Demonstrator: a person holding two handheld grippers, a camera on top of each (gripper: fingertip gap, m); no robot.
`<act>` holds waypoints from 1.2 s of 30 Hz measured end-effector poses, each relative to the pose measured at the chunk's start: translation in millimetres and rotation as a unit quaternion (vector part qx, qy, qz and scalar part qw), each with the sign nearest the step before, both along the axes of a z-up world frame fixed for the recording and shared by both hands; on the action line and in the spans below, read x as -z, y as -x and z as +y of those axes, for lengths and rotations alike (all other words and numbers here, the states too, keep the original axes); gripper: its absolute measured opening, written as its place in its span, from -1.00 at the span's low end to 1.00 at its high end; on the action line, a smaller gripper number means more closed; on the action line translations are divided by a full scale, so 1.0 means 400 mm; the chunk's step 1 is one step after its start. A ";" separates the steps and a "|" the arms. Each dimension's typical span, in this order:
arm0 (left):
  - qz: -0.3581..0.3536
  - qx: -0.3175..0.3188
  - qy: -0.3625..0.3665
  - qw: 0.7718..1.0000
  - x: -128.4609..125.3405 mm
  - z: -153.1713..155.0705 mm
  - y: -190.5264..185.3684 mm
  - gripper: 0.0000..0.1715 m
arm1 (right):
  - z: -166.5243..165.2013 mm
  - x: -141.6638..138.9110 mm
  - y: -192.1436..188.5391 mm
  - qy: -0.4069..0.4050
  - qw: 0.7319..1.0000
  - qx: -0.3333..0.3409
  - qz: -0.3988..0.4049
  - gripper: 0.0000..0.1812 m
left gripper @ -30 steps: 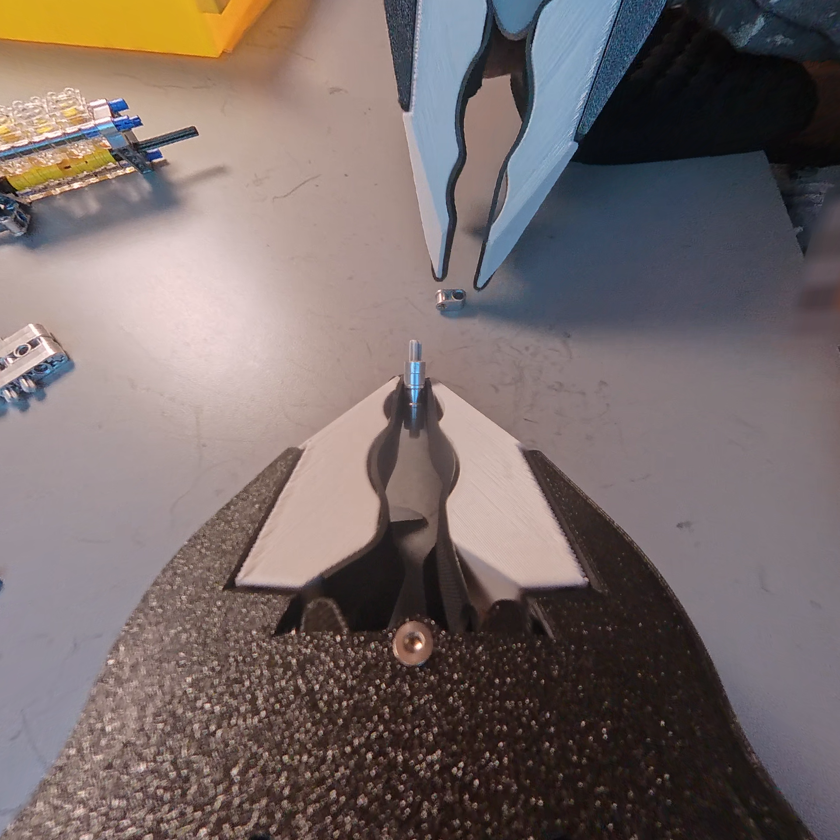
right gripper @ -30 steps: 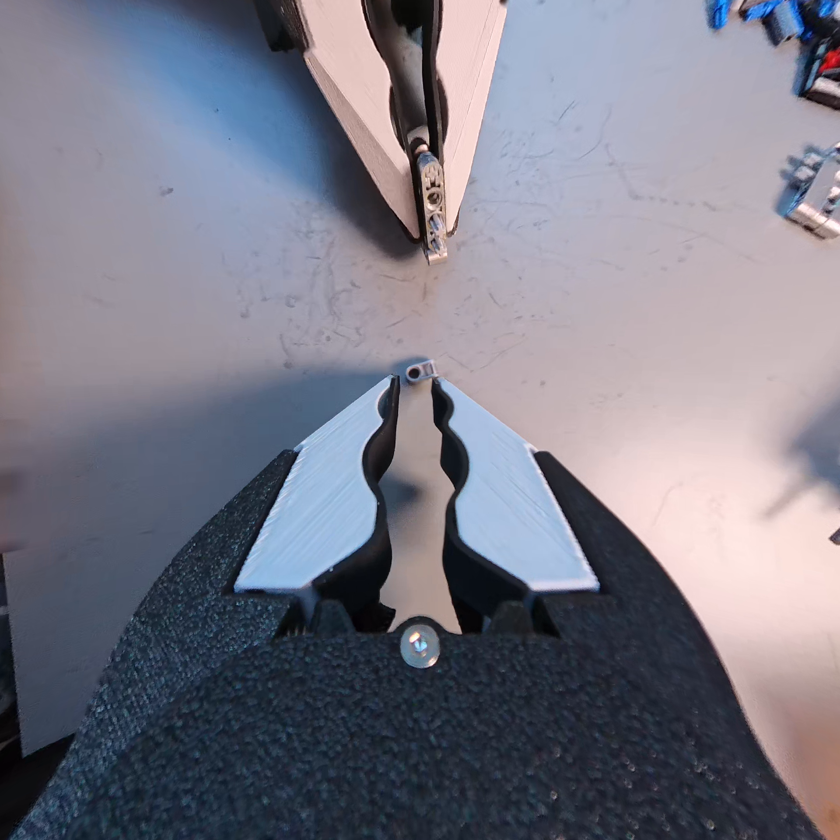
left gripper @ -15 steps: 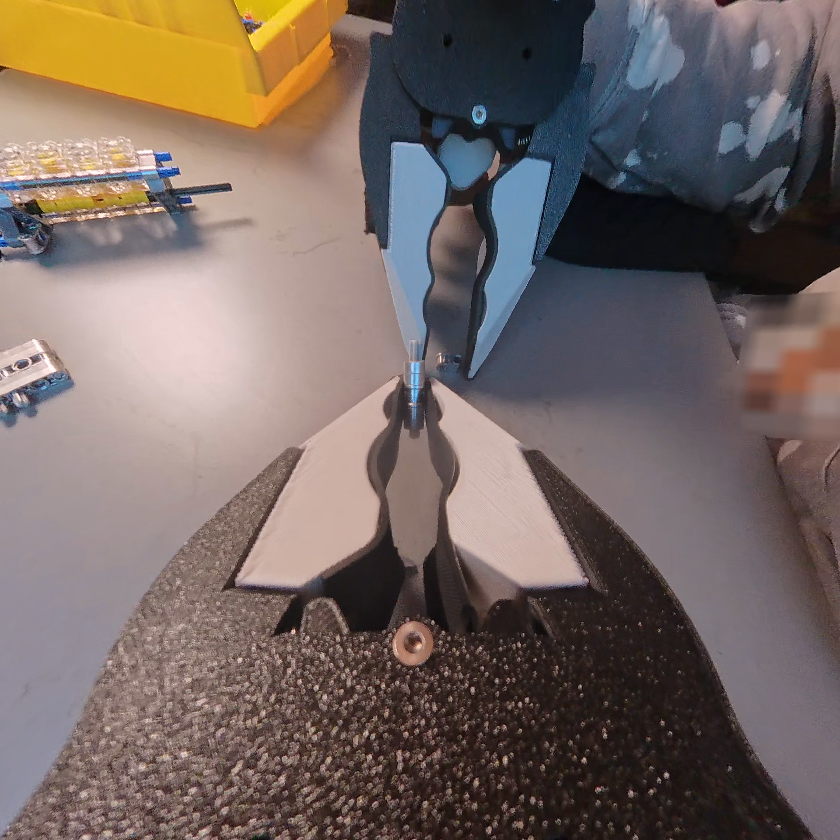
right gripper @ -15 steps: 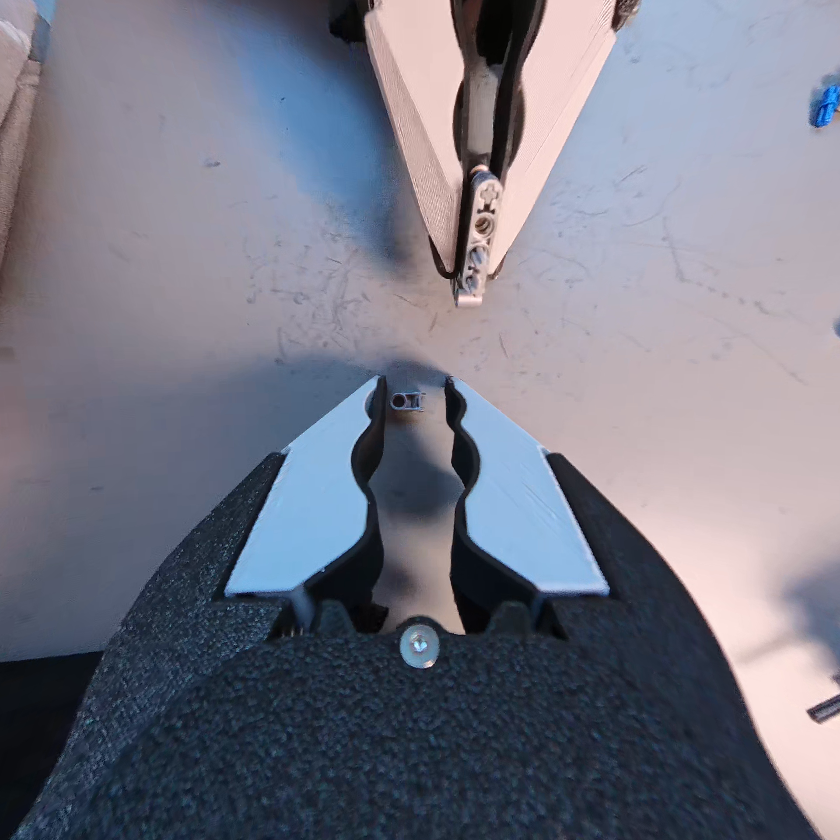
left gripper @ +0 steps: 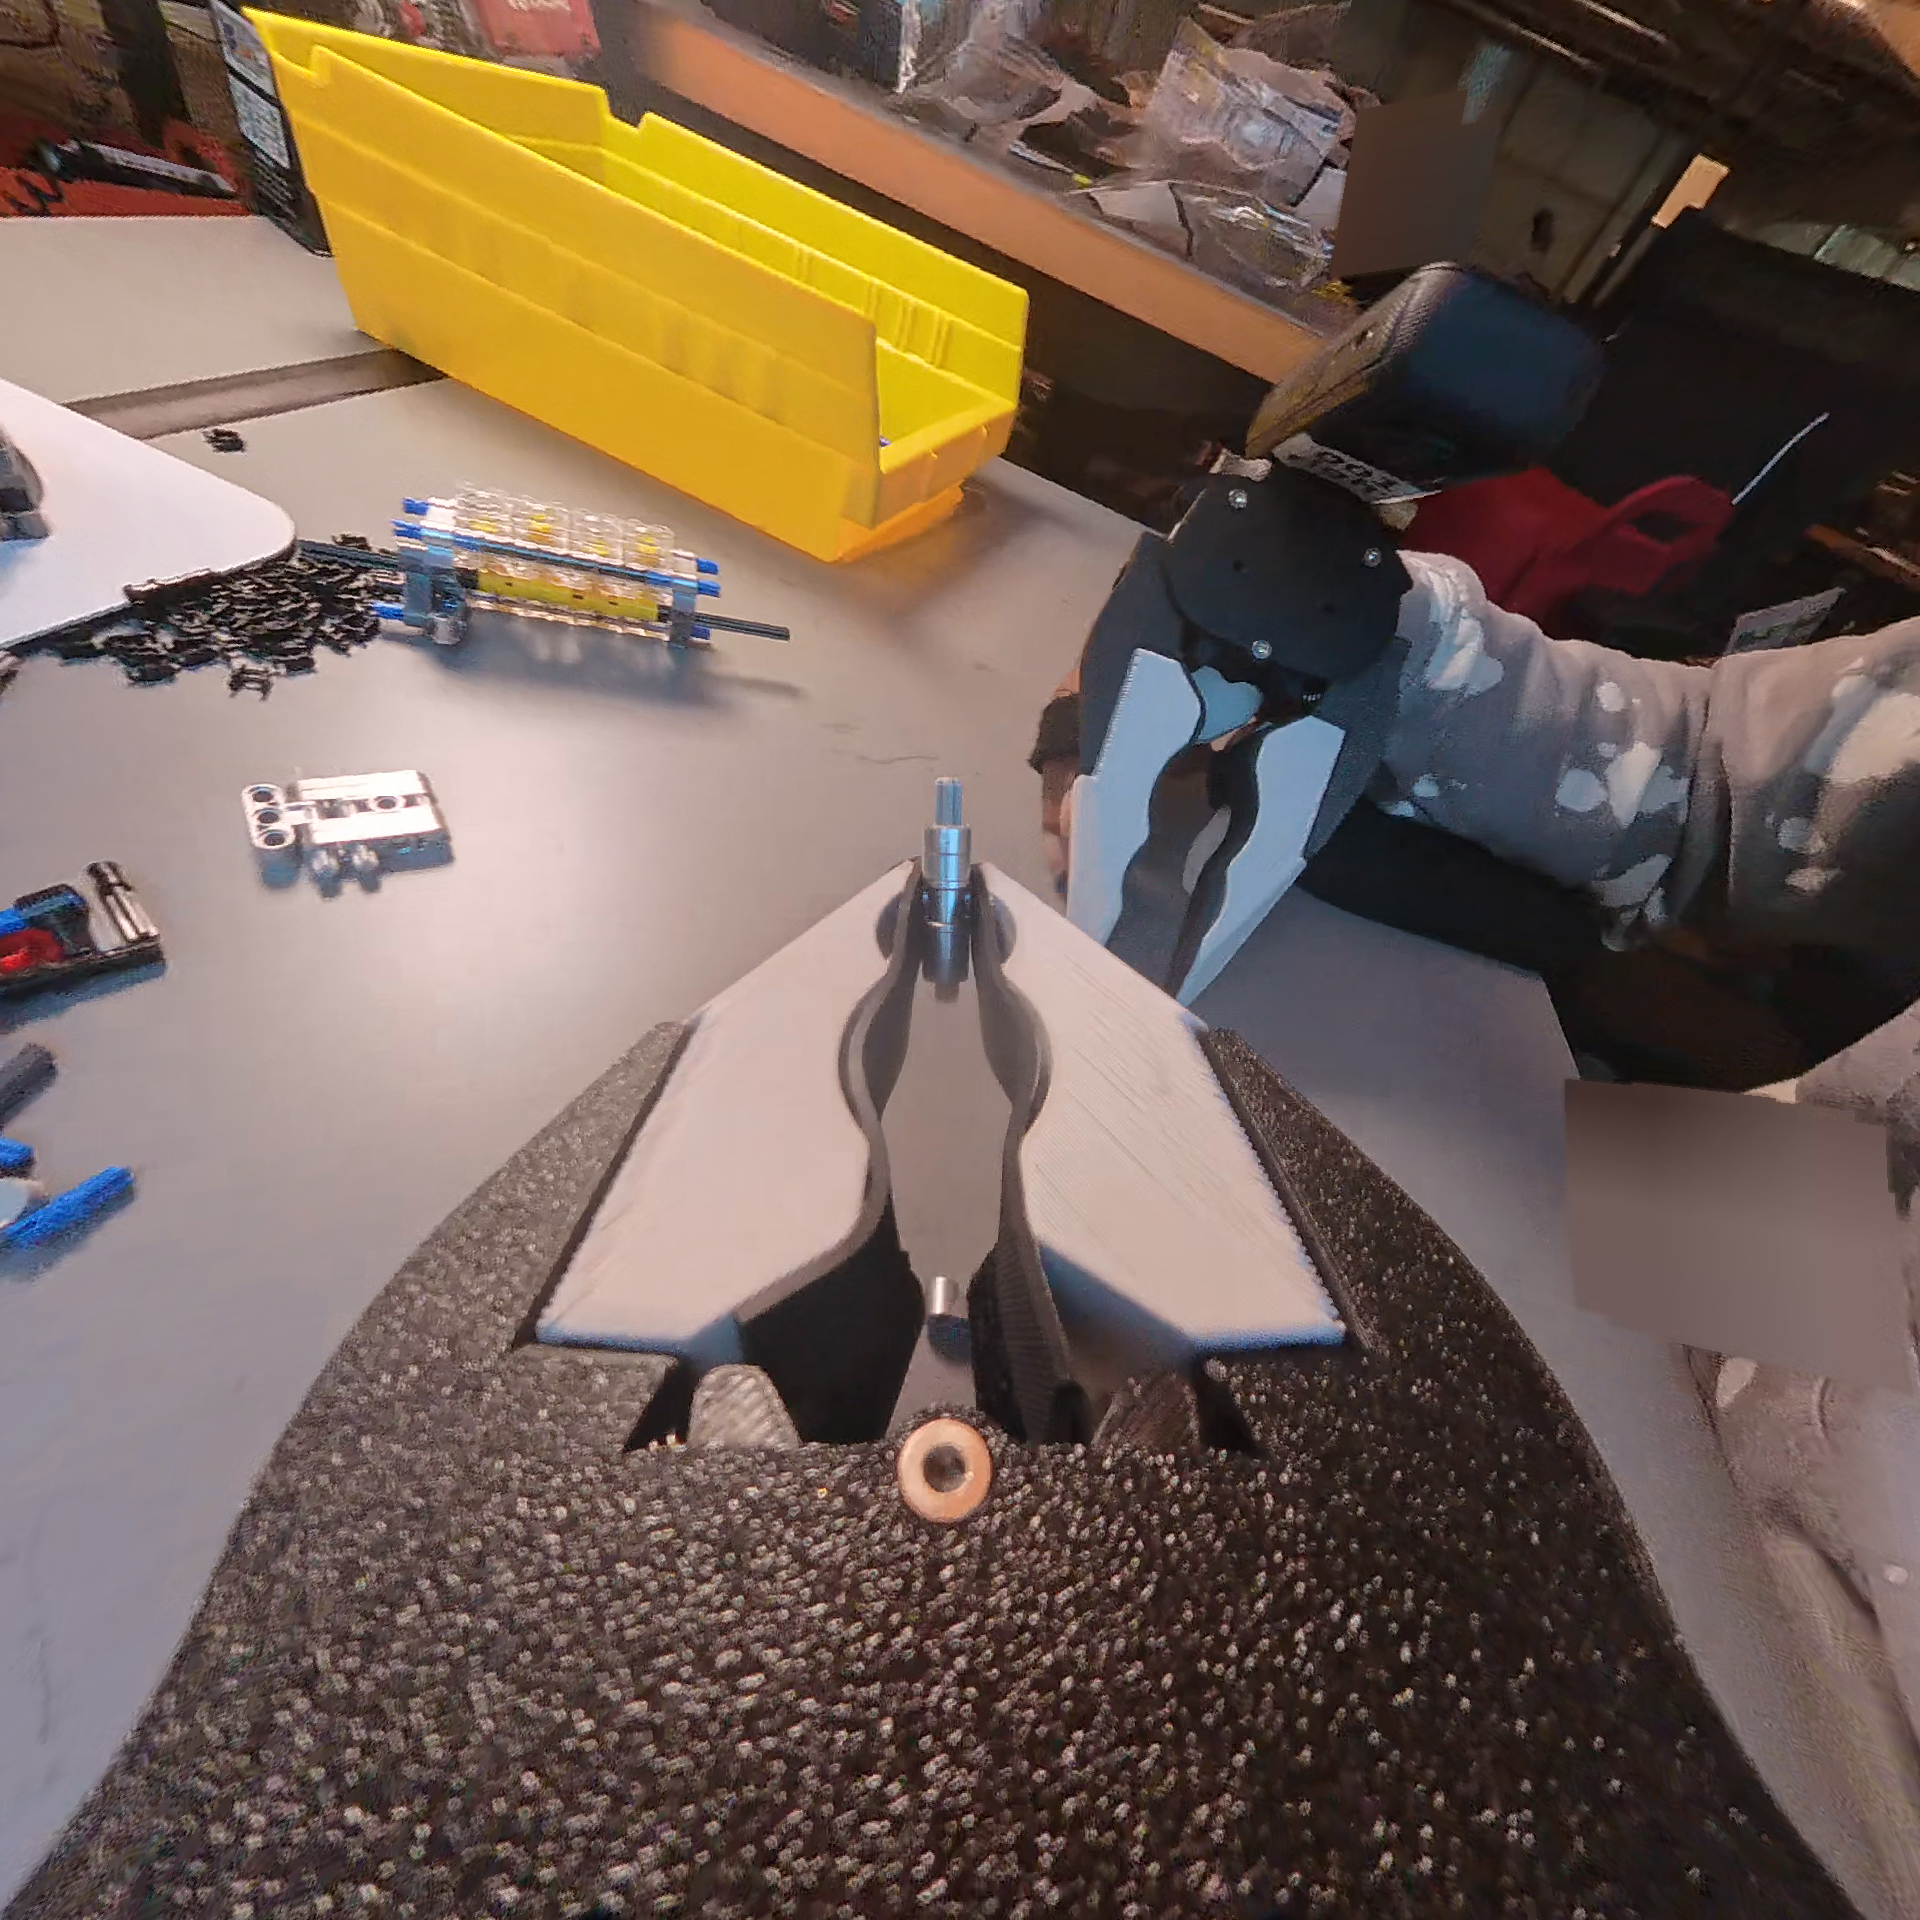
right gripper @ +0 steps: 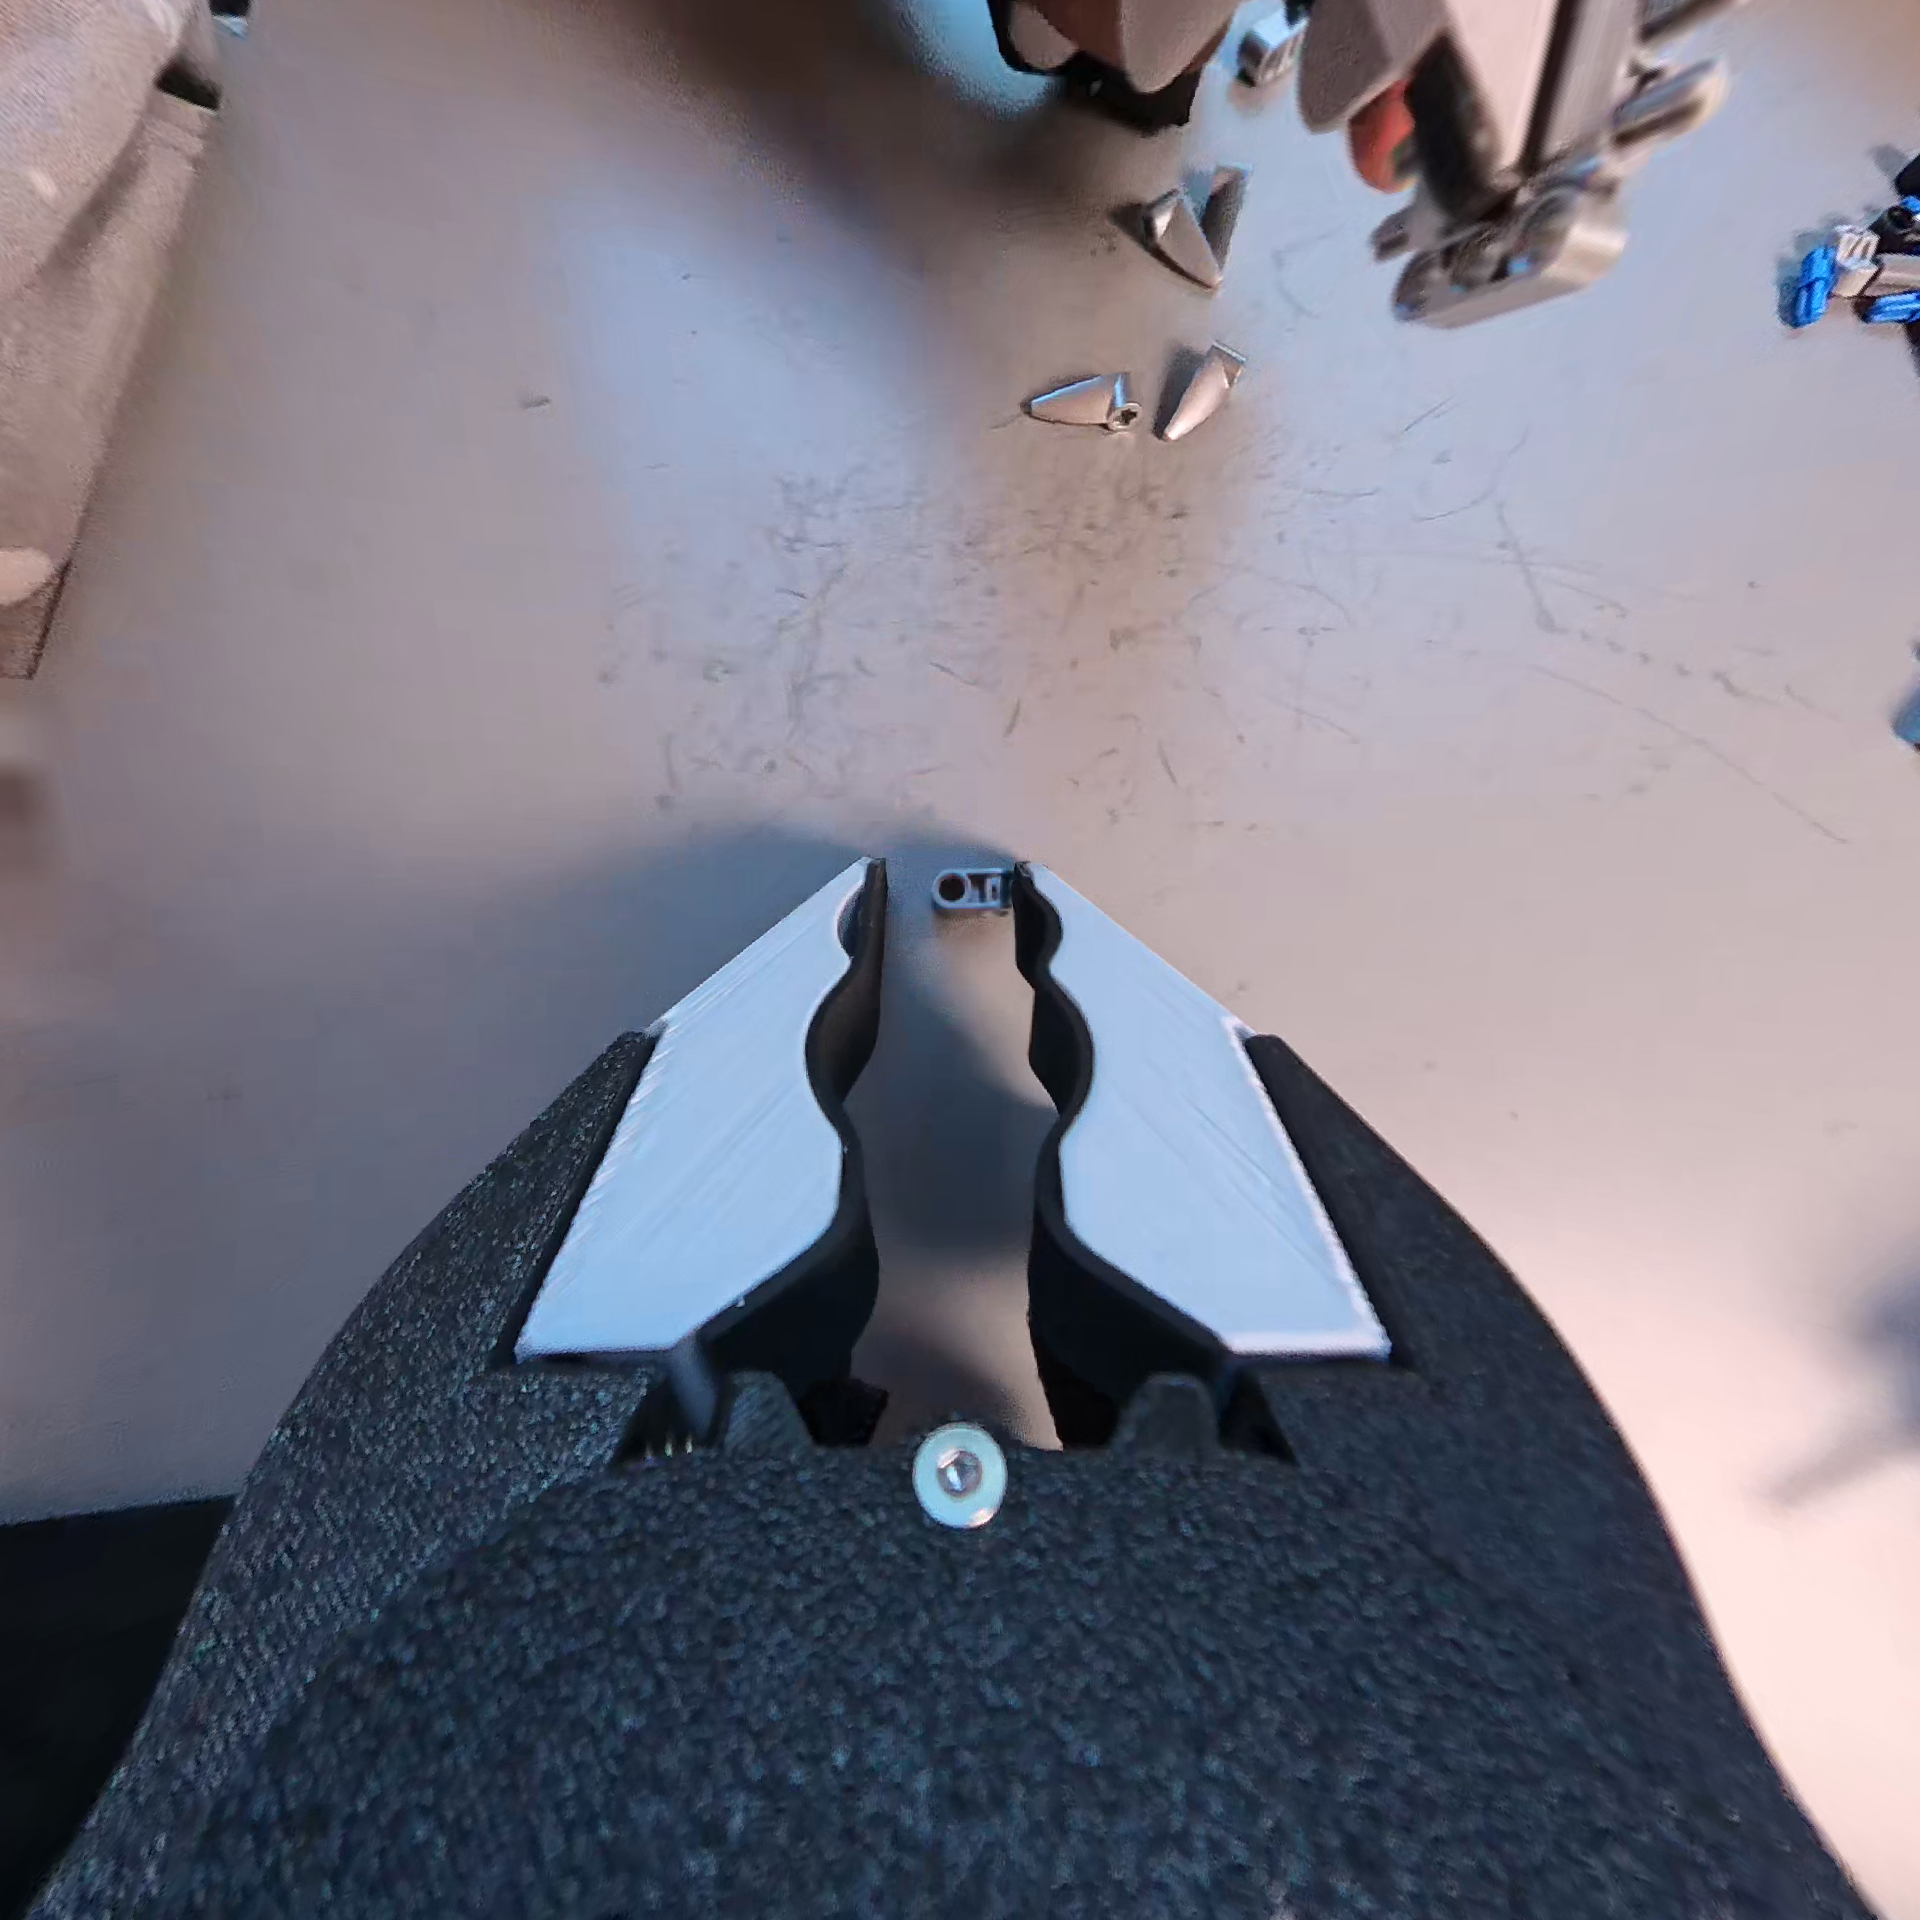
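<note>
- The left gripper (left gripper: 951, 906) is clamped on a grey piece (left gripper: 949, 883), which sticks out past the tips towards 12 o'clock and hangs above the table (left gripper: 623, 935).
- The right gripper (right gripper: 948, 875) is spread, tips down at the table. A small grey connector (right gripper: 971, 891) lies flat between them, at or just beside the 3 o'clock finger and apart from the 9 o'clock one. Nothing is pinched.
- A second ago the connector lay just ahead of narrower jaws. Now they are wider and straddle it.
- Half a second ago the left gripper and its piece faced the right wrist view at 12 o'clock, near the connector. Now they are gone from that view, and the left wrist view has tipped up to show the room, so the left gripper has drawn back and risen.
- From the left wrist view the right gripper (left gripper: 1153, 935) stands at 1 o'clock, just past the left fingers, with a mottled sleeve (left gripper: 1662, 748) behind it.
- At 9 to 10 o'clock lie blue pins (left gripper: 62, 1205), then a grey block (left gripper: 343, 821), then a clear-and-yellow assembly (left gripper: 561, 566).
- Farthest, at 11 o'clock, a yellow bin (left gripper: 644, 301).
- In the right wrist view, silver cones (right gripper: 1086, 403) lie at 1 o'clock, well apart from the connector.
</note>
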State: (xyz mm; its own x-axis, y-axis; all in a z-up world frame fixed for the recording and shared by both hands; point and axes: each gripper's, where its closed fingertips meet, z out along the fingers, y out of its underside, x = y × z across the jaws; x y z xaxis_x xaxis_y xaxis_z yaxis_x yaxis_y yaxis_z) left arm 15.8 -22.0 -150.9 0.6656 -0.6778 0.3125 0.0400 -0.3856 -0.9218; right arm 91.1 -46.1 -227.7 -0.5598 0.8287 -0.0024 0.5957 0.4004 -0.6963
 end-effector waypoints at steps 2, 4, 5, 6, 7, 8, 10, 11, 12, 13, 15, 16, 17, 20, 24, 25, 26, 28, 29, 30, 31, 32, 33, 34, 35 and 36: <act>0.004 -0.007 -0.001 1.000 0.002 0.001 0.011 -0.93 | 0.005 -0.010 -0.007 0.003 1.000 0.002 0.015 -0.75; 0.015 -0.005 -0.001 1.000 0.008 0.001 0.008 -0.93 | 0.009 -0.024 -0.005 0.013 1.000 0.006 0.025 -0.75; 0.023 0.000 -0.001 1.000 0.013 -0.001 0.002 -0.93 | 0.007 -0.030 -0.004 0.019 0.999 0.006 0.029 -0.76; 0.031 0.007 -0.001 0.999 0.018 -0.004 -0.005 -0.93 | 0.006 -0.032 -0.004 0.022 0.999 0.004 0.031 -0.77; 0.040 0.014 -0.002 0.999 0.022 -0.008 -0.013 -0.93 | 0.006 -0.031 -0.005 0.023 0.999 0.004 0.030 -0.78; 0.049 0.022 -0.005 0.999 0.026 -0.014 -0.021 -0.93 | 0.008 -0.027 -0.006 0.019 0.999 0.006 0.025 -0.78; 0.070 0.031 -0.009 0.997 0.037 -0.021 -0.033 -0.93 | 0.017 -0.015 -0.004 0.008 1.000 0.014 0.011 -0.78; 0.079 0.033 -0.009 0.996 0.043 -0.023 -0.037 -0.93 | 0.017 -0.012 -0.002 0.007 1.000 0.016 0.007 -0.78; 0.085 0.036 -0.007 0.996 0.048 -0.024 -0.040 -0.93 | 0.014 -0.010 0.001 0.009 1.000 0.017 0.006 -0.78; 0.088 0.040 -0.005 0.995 0.051 -0.025 -0.043 -0.93 | 0.011 -0.007 0.002 0.011 1.000 0.017 0.003 -0.78; 0.086 0.050 0.003 0.995 0.055 -0.028 -0.047 -0.93 | 0.005 0.004 0.002 0.005 1.000 0.013 -0.005 -0.78; 0.082 0.055 0.008 0.995 0.056 -0.030 -0.049 -0.93 | 0.004 0.002 0.005 0.003 1.000 0.012 -0.001 -0.81; 0.078 0.059 0.011 0.995 0.056 -0.031 -0.049 -0.93 | 0.005 0.003 0.005 0.000 1.000 0.013 -0.001 -0.82; 0.067 0.069 0.011 0.995 0.049 -0.037 -0.050 -0.93 | 0.006 0.003 0.005 0.000 1.000 0.015 0.000 -0.83; 0.057 0.079 0.018 0.995 0.047 -0.045 -0.051 -0.93 | 0.004 0.003 0.003 -0.002 1.000 0.011 0.002 -0.81; 0.055 0.081 0.019 0.995 0.047 -0.047 -0.052 -0.93 | 0.001 0.003 0.001 0.000 1.000 0.009 0.001 -0.79; 0.053 0.083 0.022 0.995 0.047 -0.048 -0.052 -0.93 | 0.001 0.003 -0.001 0.001 1.000 0.008 0.001 -0.77; 0.051 0.086 0.025 0.995 0.048 -0.050 -0.052 -0.93 | 0.002 0.003 -0.003 0.000 1.000 0.007 0.002 -0.77; 0.050 0.086 0.025 0.995 0.047 -0.050 -0.053 -0.93 | 0.003 0.003 -0.003 0.002 1.000 0.008 0.001 -0.78; 0.049 0.087 0.026 0.995 0.047 -0.050 -0.053 -0.93 | 0.004 0.003 -0.004 0.003 1.000 0.008 0.002 -0.78; 0.049 0.088 0.027 0.995 0.047 -0.051 -0.053 -0.93 | 0.005 0.003 -0.005 0.003 1.000 0.009 0.002 -0.78; 0.049 0.088 0.027 0.995 0.047 -0.051 -0.053 -0.93 | 0.006 0.002 -0.005 0.003 1.000 0.010 0.001 -0.79; 0.049 0.089 0.027 0.994 0.047 -0.052 -0.054 -0.93 | 0.007 0.003 -0.004 0.001 1.000 0.012 0.002 -0.80; 0.049 0.090 0.027 0.994 0.048 -0.052 -0.054 -0.93 | 0.009 0.003 -0.003 -0.003 1.000 0.013 0.002 -0.82; 0.050 0.090 0.027 0.994 0.048 -0.053 -0.055 -0.93 | 0.010 0.003 -0.002 -0.008 1.000 0.014 0.003 -0.83; 0.050 0.091 0.027 0.994 0.048 -0.053 -0.055 -0.93 | 0.011 0.003 -0.002 -0.010 1.000 0.014 0.003 -0.83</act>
